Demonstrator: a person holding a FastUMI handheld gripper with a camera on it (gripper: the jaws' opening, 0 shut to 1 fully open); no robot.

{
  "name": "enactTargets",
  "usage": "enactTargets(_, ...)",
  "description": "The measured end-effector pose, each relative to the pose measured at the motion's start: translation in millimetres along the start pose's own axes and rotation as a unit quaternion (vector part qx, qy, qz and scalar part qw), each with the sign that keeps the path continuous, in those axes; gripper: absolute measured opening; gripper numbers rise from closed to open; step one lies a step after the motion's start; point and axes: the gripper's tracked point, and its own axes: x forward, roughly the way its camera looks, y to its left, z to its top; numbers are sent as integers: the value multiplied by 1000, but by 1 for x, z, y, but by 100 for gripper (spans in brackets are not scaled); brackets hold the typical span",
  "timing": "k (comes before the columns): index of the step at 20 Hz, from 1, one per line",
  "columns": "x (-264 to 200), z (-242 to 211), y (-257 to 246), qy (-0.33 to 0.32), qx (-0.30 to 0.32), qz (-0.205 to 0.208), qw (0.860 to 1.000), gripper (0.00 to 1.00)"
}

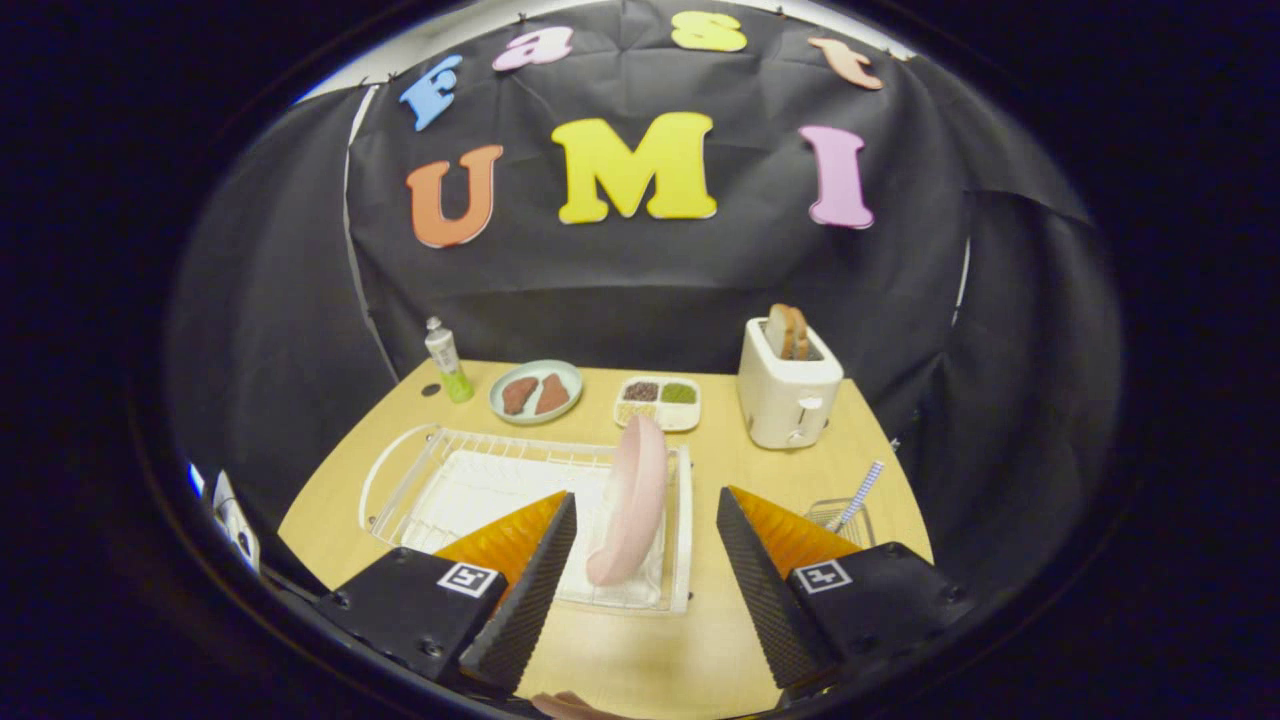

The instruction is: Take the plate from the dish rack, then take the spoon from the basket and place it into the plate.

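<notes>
Fingers [560, 580] spread wide, holding nothing, aimed at pink plate [632, 510] standing on edge in dish rack [400, 480]; plate step pending: advance to straddle rim, then close.

Even overhead light, table [700, 640] bright, soft shadows; strong fisheye bending at edges; focus sharp.
</notes>
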Motion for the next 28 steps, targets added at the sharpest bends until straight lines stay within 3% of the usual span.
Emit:
enactTargets(3,31,9,5,67,-37,-24,997,87)
enactTargets(5,45,14,-5,93,-50,-62,992,85)
enactTargets(7,59,15,-9,122,-49,-85,988,76)
enactTargets(8,67,16,-10,136,-49,-91,985,64)
enactTargets(12,85,19,-16,189,-45,-148,970,35)
enactTargets(15,87,16,-11,223,-65,-166,958,34)
enactTargets(20,77,13,-14,229,-81,-234,941,15)
enactTargets(28,58,16,-1,189,-84,-310,928,13)
